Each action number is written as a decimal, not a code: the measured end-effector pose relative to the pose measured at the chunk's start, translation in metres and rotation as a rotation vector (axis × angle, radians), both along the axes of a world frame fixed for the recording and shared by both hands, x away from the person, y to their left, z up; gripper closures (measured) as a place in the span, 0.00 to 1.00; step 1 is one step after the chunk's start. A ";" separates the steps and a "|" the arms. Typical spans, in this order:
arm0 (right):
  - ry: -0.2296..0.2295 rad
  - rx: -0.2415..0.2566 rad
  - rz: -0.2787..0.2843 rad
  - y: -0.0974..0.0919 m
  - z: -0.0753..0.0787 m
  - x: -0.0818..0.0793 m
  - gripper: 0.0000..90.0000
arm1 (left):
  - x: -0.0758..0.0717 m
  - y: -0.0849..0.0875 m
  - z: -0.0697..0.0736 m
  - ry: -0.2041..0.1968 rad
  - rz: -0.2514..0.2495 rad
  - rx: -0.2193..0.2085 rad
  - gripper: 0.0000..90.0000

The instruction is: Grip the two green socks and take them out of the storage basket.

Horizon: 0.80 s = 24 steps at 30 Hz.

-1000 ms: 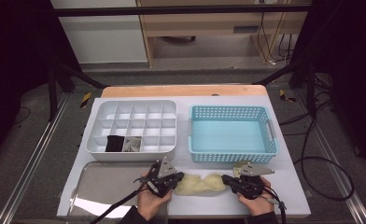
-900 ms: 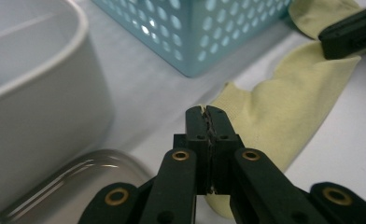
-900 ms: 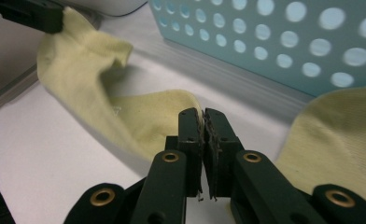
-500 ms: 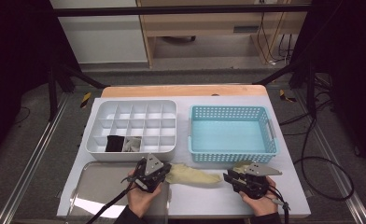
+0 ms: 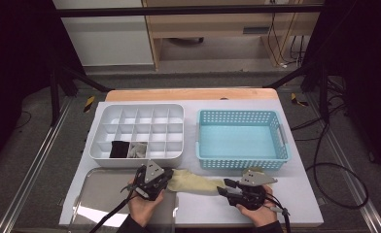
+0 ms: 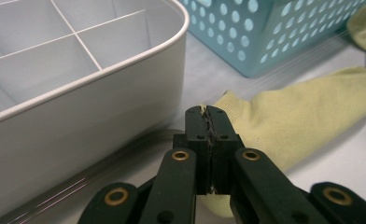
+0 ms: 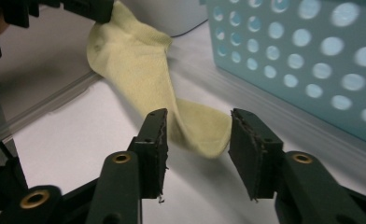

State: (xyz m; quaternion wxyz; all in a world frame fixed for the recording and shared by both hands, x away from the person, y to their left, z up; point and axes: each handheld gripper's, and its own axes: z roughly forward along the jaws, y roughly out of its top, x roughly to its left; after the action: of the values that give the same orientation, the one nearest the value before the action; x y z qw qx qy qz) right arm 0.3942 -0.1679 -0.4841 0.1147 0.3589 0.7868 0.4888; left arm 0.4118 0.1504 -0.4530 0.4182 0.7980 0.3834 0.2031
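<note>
I had the left gripper [image 5: 163, 175] clamped shut on one end of the pale yellow sock [image 5: 193, 183]; in the left gripper view its jaws met flat together on the sock [image 6: 284, 116] fabric, which spread away beyond them and to their right. The white divided organizer [image 6: 78, 93] stood just to the left of those jaws, and the blue perforated basket [image 6: 274, 32] lay farther ahead and to the right.

My right gripper [image 5: 222, 187] had just been opening. In the right gripper view its jaws stood apart, and the near end of the sock [image 7: 195, 128] lay on the white table [image 7: 78, 140] just ahead of the gap, pressed by neither pad. From there the sock ran up and away to the left, where the left gripper [image 7: 87, 9] held its far end. The basket [image 7: 312, 56] rose close on the right of my open jaws.

In the high view the sock lay stretched between the two grippers, in front of the organizer [image 5: 137, 131] and the basket [image 5: 239, 141], with a clear tray [image 5: 101, 189] under my left hand [image 5: 145, 206].
</note>
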 end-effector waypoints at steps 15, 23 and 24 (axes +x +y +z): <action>0.038 0.074 0.044 -0.019 0.023 -0.014 1.00 | -0.024 0.003 0.021 -0.005 -0.091 -0.137 0.98; 0.093 0.000 -0.052 -0.016 0.020 0.009 1.00 | -0.006 -0.011 -0.005 0.044 -0.062 -0.059 0.98; 0.090 -0.019 -0.066 -0.012 0.016 0.014 1.00 | -0.003 -0.012 -0.009 0.046 -0.051 -0.043 0.98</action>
State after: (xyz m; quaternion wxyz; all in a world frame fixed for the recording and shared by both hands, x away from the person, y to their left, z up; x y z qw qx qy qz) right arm 0.4085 -0.1802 -0.4678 0.0987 0.4053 0.7834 0.4608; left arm 0.4088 0.1382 -0.4619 0.4314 0.8027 0.3769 0.1656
